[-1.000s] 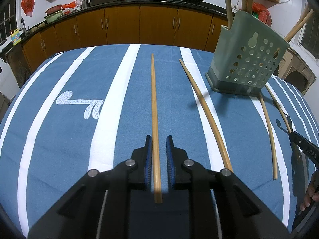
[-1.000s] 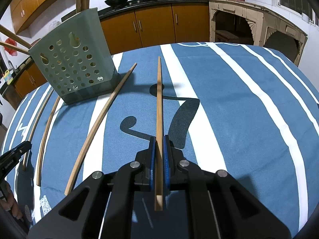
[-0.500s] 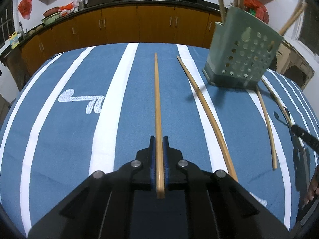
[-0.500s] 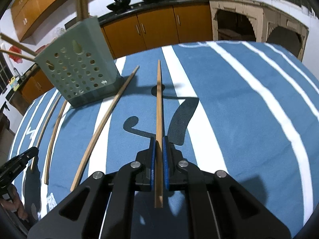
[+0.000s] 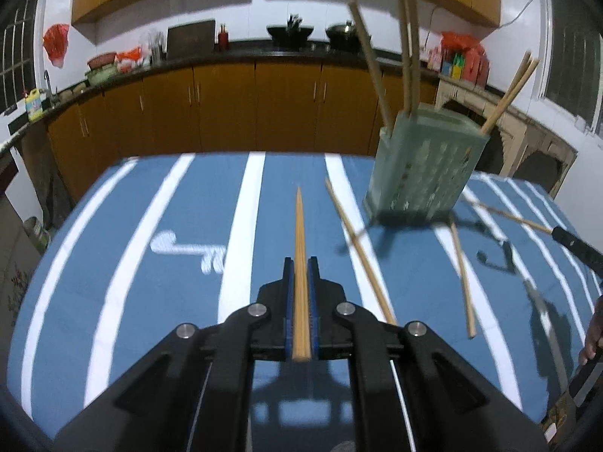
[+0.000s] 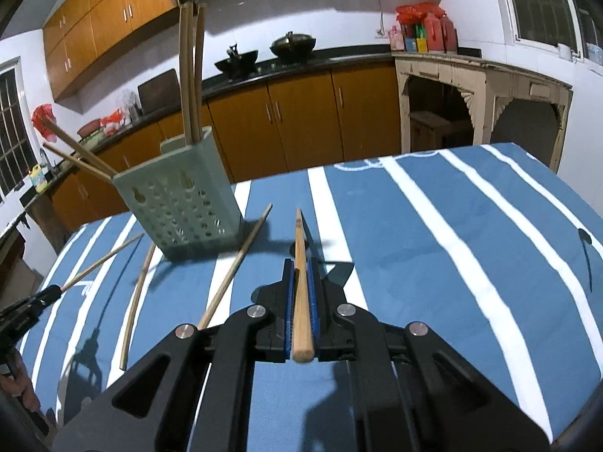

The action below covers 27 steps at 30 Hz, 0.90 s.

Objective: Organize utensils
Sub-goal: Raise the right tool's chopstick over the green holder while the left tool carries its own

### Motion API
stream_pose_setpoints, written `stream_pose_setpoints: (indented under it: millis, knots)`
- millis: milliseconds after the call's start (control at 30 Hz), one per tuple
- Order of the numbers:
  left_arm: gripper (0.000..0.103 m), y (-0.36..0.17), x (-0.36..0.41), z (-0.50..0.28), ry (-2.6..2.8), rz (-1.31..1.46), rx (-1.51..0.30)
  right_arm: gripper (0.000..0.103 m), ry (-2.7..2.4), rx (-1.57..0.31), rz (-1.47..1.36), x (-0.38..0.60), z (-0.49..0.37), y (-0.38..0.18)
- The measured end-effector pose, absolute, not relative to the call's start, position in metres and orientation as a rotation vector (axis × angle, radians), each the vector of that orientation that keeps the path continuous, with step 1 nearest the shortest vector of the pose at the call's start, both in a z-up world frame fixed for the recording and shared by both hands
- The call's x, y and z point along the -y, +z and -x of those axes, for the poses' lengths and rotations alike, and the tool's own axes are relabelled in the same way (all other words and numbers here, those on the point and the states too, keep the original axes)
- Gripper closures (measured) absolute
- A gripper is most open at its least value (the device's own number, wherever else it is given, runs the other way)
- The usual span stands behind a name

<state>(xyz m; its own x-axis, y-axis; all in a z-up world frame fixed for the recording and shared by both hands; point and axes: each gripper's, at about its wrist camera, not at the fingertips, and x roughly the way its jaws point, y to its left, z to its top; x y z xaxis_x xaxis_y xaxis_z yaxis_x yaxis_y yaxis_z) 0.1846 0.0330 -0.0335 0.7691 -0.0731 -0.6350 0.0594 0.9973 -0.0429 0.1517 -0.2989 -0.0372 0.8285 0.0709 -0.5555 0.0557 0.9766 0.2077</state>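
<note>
My left gripper (image 5: 300,263) is shut on a long wooden chopstick (image 5: 300,233) and holds it lifted above the blue striped tablecloth (image 5: 132,263). My right gripper (image 6: 300,265) is shut on another wooden chopstick (image 6: 299,241), also lifted. A green perforated utensil holder (image 5: 418,173) stands on the table with several chopsticks upright in it; it also shows in the right wrist view (image 6: 181,211). Loose chopsticks lie beside it (image 5: 358,252) (image 5: 461,275) (image 6: 235,267) (image 6: 137,293). The right gripper appears at the left view's right edge (image 5: 576,245), the left gripper at the right view's left edge (image 6: 26,309).
Wooden kitchen cabinets and a counter with woks (image 5: 290,32) run behind the table. A pale wooden side table (image 6: 482,101) stands at the right. The table's far edge (image 5: 226,154) is close behind the holder.
The left gripper closed on its chopstick. Both grippers have risen, each lifting its chopstick off the cloth, and both views now tilt up toward the cabinets.
</note>
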Motion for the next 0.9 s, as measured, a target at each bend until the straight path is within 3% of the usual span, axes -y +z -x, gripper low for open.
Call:
stream_pose_setpoints:
  millis: [900]
  knots:
    - [0.095,0.066,-0.038,-0.165,-0.127,0.094,-0.42,0.095,0.074,-0.394,-0.282,0.311,-0.139,0.042]
